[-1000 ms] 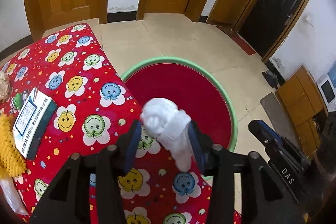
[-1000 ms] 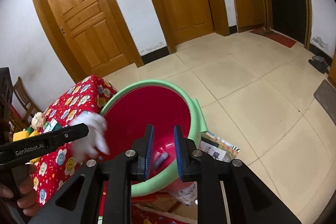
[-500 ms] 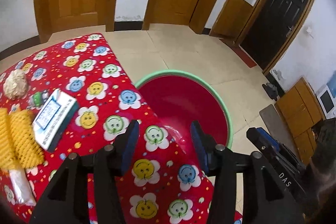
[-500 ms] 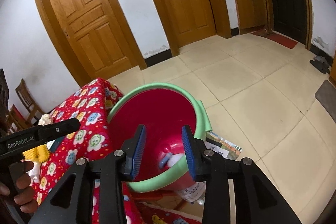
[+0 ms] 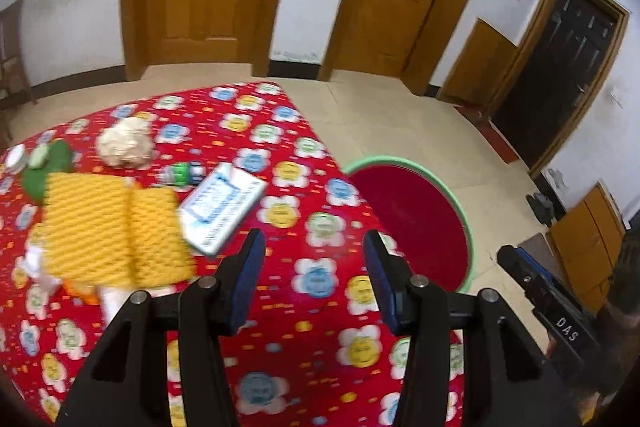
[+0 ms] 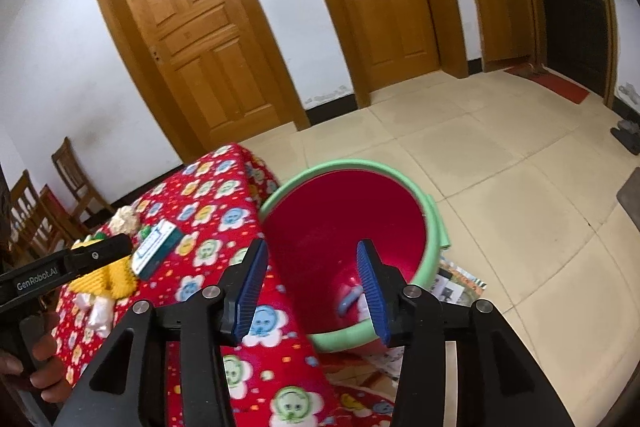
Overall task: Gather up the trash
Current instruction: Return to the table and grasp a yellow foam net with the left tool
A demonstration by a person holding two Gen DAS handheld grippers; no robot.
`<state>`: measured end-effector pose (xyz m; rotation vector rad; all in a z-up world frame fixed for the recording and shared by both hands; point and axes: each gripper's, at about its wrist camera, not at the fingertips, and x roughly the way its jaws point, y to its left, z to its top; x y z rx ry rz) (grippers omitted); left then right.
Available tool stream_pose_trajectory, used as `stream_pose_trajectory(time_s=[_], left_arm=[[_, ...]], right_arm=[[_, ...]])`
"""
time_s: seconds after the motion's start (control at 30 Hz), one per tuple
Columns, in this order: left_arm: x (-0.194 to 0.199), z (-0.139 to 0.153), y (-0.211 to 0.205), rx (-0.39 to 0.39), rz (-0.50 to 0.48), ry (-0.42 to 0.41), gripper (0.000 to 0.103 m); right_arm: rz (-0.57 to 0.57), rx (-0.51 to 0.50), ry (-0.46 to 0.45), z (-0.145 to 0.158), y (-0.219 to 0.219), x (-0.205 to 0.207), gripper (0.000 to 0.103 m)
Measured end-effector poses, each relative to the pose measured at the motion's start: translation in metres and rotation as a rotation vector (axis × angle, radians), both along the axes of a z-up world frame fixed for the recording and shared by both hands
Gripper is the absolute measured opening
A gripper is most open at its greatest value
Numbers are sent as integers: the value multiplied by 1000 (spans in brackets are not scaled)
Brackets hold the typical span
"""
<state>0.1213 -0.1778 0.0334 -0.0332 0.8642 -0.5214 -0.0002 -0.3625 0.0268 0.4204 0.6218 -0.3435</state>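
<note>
A red bucket with a green rim (image 5: 467,227) (image 6: 434,219) stands on the floor against the table's right edge. White and blue scraps (image 6: 349,298) lie at its bottom. My left gripper (image 5: 313,247) hangs open and empty over the red flowered tablecloth (image 5: 320,307), left of the bucket. On the cloth lie a crumpled beige paper ball (image 5: 126,147), yellow foam netting (image 5: 112,231), a white and teal box (image 5: 224,207), a small green bottle (image 5: 182,174) and white wrappers (image 5: 40,267). My right gripper (image 6: 312,255) hovers above the bucket's near rim, jaws opening, nothing between them.
Beige floor tiles (image 6: 500,167) stretch past the bucket to wooden doors (image 6: 208,39). Printed papers (image 6: 456,287) lie on the floor under the bucket. Wooden chairs (image 6: 60,195) stand behind the table. A hand (image 6: 40,367) holds the left gripper's handle.
The white tissue wad held in the left gripper has dropped into the bucket. That gripper then swung left over the table. The right gripper's jaws have spread apart.
</note>
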Motion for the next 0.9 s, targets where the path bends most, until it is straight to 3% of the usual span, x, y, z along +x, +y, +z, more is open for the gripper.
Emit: stream_pose_trajectory(time_s=[0.2, 0.5, 0.67, 0.9], left_arm=[[9, 5, 43, -8, 97, -16, 51], [26, 7, 102, 23, 236, -31, 51], [42, -3, 132, 34, 308, -4, 54], [65, -27, 150, 37, 339, 65, 54]], right_arm=[[62, -4, 8, 6, 20, 14, 53], [158, 3, 39, 9, 50, 42, 54], [195, -5, 47, 11, 67, 57, 56], [224, -14, 78, 3, 82, 74, 57]])
